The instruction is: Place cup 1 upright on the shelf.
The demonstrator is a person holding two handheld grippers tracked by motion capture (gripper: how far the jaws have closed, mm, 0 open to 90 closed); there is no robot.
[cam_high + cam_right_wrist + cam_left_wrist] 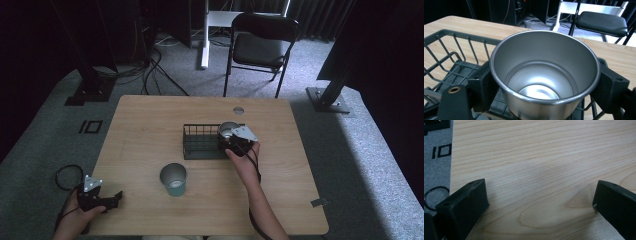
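Right gripper (231,141) pinches a steel cup (544,75) over the wire basket (200,142); the teal cup (173,179) near it waits, left gripper (107,199) spread, empty.

Surroundings of the wooden table (150,125)

A teal-sleeved metal cup (173,179) is seen upright on the near part of the table. A black folding chair (260,47) is placed beyond the far edge, on grey carpet (350,150), beside a white desk leg (204,35) and loose cables (150,70)
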